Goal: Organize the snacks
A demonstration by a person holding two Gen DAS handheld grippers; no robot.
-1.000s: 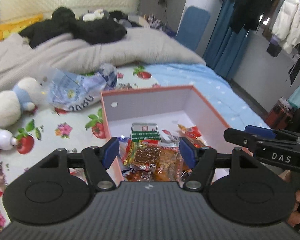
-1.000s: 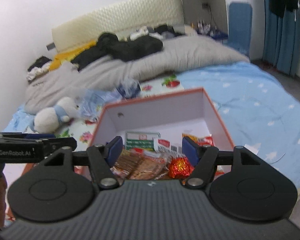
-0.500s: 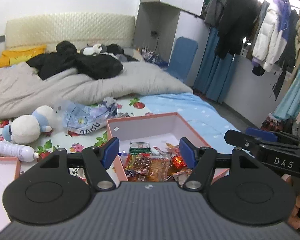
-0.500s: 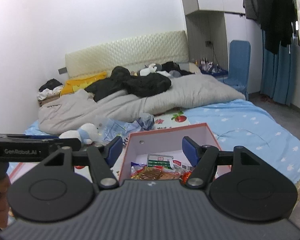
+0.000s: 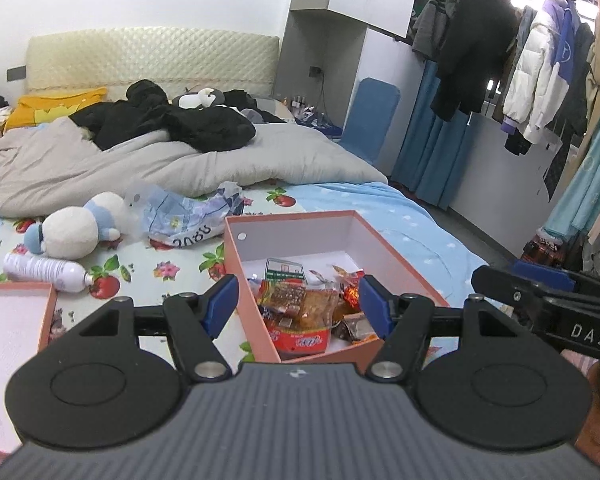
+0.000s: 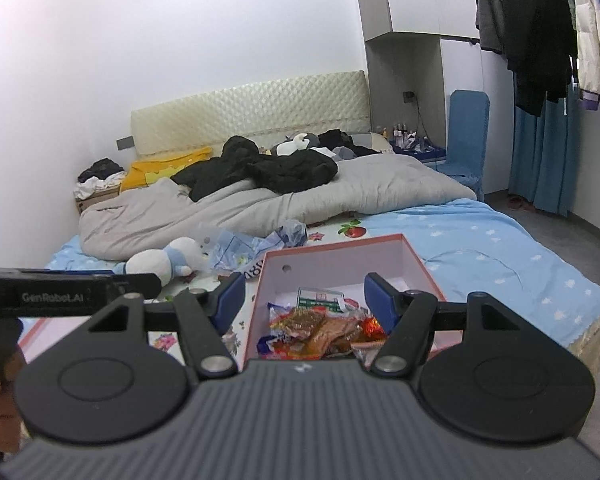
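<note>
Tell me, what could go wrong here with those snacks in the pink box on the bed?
The pink cardboard box sits on a soft bed, near its edge in the right wrist view, so a nudge might tip it. The crinkly snack packets lie heaped against its near wall and could slip from the open left gripper or open right gripper.
</note>
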